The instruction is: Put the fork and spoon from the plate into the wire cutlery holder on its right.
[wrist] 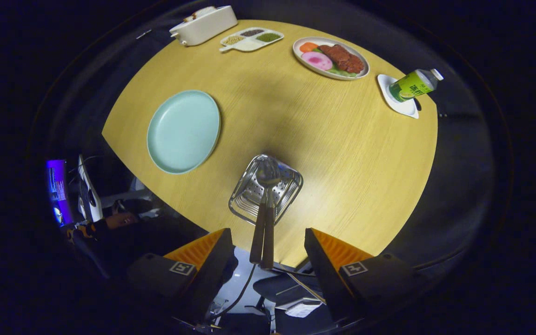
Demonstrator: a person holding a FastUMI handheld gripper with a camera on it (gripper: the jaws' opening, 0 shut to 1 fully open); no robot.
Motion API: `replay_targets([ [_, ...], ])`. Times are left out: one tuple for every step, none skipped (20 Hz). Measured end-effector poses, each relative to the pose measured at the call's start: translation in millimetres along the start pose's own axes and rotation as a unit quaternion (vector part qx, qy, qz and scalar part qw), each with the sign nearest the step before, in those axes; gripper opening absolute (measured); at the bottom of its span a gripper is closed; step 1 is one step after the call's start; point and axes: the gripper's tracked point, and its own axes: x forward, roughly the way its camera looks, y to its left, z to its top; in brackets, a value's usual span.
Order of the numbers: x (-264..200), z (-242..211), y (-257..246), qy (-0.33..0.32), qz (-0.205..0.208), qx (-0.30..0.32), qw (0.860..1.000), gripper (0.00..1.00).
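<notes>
Jaws: your gripper [268,260] is wide apart, nothing between the fingers [212,251] but the two handle ends; no pad touches them.
Fork + spoon: both stand in the wire cutlery holder [266,190], heads down, handles [263,235] side by side, pointing near, toward you. Spoon [268,174] bowl shows at the far wall of the basket; fork head is hidden, can't tell its tines.
Key relation: handles lie straight ahead, centred between the fingers, long axis running near-to-far along your line of sight. To re-grip you'd only have to shut the gripper; to leave, pull straight back.
Plate: pale mint plate [183,131], left of the holder, bare, well apart from it.
Progress: judged done, both pcs off the plate and in the basket.
Materials: holder is shiny perforated steel w/ wire rim, squarish; handles look like dark wood, slim, round-ended; plate matte, smooth, raised rim; table [296,116] light wood grain.
Risk: handles lean on the near rim, so a knock could tip the light basket.
</notes>
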Motion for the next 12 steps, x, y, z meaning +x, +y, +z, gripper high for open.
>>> replay_targets([
  [-6,3,2,-0.035,0.004,0.019,0.999,0.97],
  [-11,5,2,-0.066,0.006,0.035,0.997,0.96],
  [-18,9,2,-0.099,0.006,0.051,0.994,0.96],
  [-28,13,3,-0.136,0.01,0.065,0.989,0.97],
  [-36,18,2,-0.171,0.012,0.08,0.982,0.97],
  [-44,21,3,-0.204,0.013,0.09,0.975,0.99],
  [-53,25,2,-0.235,0.009,0.098,0.967,1.0],
  [-60,28,4,-0.265,0.003,0.102,0.959,1.0],
  [-69,30,4,-0.291,-0.002,0.109,0.951,1.0],
  [-77,33,5,-0.317,-0.01,0.116,0.941,1.0],
  [-86,37,4,-0.344,-0.019,0.122,0.931,1.0],
  [-93,39,2,-0.369,-0.032,0.124,0.921,1.0],
])
